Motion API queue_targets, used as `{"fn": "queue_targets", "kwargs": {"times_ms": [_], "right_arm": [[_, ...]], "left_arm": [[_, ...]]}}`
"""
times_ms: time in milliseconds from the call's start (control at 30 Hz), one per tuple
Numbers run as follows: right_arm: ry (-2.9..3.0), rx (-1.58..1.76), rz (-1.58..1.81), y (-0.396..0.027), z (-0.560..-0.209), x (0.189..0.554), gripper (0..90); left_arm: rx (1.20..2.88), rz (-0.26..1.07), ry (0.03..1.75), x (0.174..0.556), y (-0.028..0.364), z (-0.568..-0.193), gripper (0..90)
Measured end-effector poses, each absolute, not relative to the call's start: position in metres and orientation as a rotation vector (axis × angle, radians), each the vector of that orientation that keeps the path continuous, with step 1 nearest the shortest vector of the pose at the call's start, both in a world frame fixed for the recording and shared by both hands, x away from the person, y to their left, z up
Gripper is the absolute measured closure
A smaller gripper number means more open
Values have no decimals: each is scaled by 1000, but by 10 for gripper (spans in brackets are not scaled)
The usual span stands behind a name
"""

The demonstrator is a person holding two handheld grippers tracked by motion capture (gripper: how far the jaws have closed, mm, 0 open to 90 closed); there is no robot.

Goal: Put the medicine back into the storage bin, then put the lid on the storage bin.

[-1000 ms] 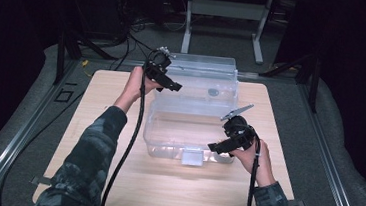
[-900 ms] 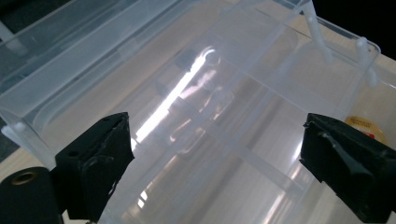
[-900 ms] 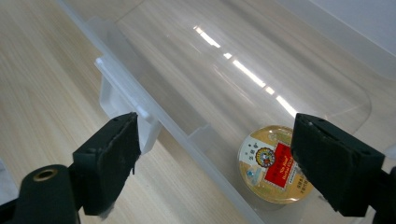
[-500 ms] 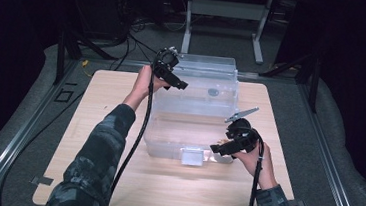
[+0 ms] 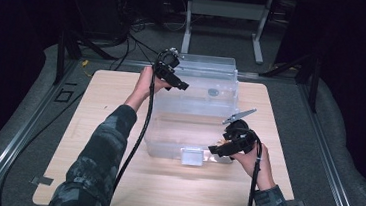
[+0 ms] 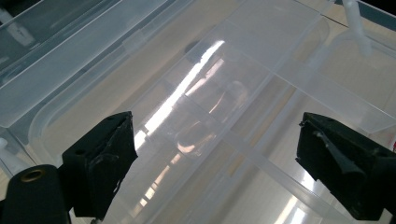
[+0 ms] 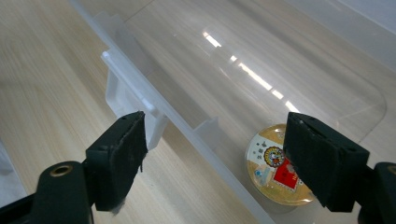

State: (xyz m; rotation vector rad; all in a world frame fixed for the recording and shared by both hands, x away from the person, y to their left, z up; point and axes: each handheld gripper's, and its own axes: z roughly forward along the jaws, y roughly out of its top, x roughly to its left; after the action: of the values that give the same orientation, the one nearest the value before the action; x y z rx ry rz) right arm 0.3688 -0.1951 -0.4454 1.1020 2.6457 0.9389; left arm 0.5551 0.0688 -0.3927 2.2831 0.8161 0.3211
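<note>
The clear box (image 5: 189, 128) takes up the table's (image 5: 89, 175) middle, leaving bare wood open along both sides and the near edge.

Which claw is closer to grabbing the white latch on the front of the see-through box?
Likely the right claw: open beside the box's front latch. The left claw hangs at the far side.

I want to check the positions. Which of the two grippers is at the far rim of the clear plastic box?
The left gripper. It is at the far rim of the clear plastic box, while the right gripper is at the near edge.
</note>
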Motion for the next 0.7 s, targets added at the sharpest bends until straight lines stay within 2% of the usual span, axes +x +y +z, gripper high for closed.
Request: {"fn": "queue_targets", "kwargs": {"times_ms": [167, 267, 333, 400, 500, 700], "right_arm": [[2666, 1087, 940, -193, -448, 368, 227], [2678, 1084, 933, -191, -451, 367, 238], [2687, 1081, 920, -190, -452, 366, 260], [2695, 1084, 902, -188, -454, 367, 291], [2700, 1089, 875, -186, -457, 367, 345], [2696, 1100, 833, -180, -465, 365, 464]], "left_arm": [[2302, 302, 816, 556, 67, -397, 184], [2306, 292, 814, 557, 67, -399, 263], [2316, 300, 825, 557, 66, -401, 347], [2305, 306, 827, 557, 67, -403, 387], [2282, 333, 857, 557, 69, -404, 509], [2281, 353, 836, 553, 70, -405, 593]]}}
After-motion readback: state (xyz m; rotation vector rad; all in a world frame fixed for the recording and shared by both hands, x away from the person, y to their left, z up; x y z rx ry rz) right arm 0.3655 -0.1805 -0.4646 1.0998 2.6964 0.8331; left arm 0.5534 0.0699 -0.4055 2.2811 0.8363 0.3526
